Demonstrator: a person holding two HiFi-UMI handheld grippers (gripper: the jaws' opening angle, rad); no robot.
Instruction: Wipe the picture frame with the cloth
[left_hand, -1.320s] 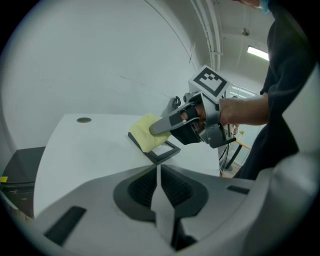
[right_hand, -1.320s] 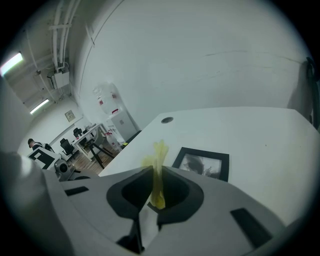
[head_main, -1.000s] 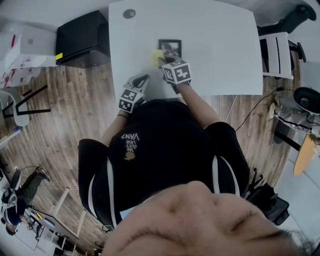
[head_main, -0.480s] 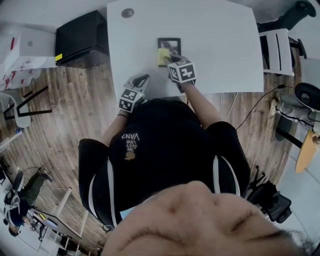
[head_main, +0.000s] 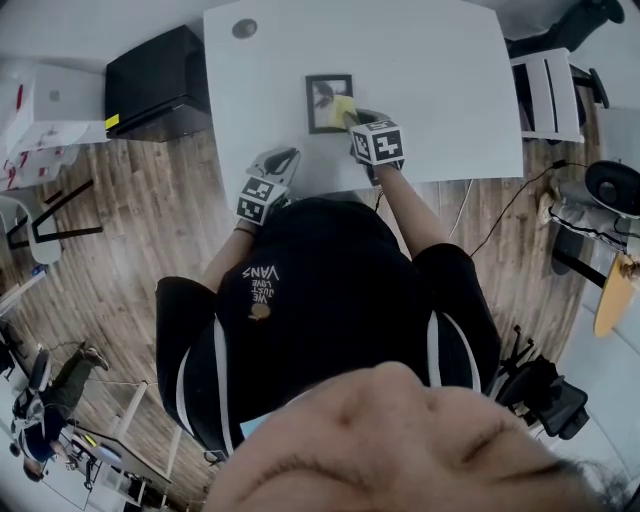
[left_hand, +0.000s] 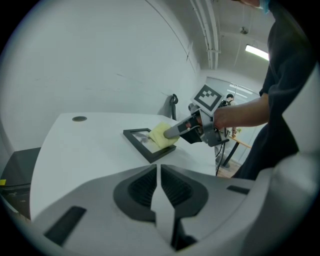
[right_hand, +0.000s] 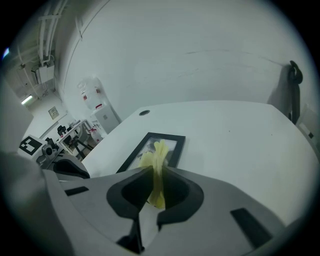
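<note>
A black picture frame (head_main: 322, 100) lies flat on the white table (head_main: 430, 70); it also shows in the left gripper view (left_hand: 137, 137) and the right gripper view (right_hand: 170, 141). My right gripper (head_main: 352, 116) is shut on a yellow cloth (head_main: 342, 108), which rests on the frame's right part. The cloth (right_hand: 156, 167) sticks out between the jaws over the frame. My left gripper (head_main: 283, 158) sits near the table's front edge, left of the frame, jaws shut on nothing (left_hand: 158, 172).
A black box (head_main: 160, 70) stands on the floor left of the table. A round grey cap (head_main: 244, 28) sits in the table's far left corner. A white chair (head_main: 550, 85) and cables lie to the right.
The right gripper has carried the cloth from the frame's left side across to its right side. The left gripper has stayed where it was.
</note>
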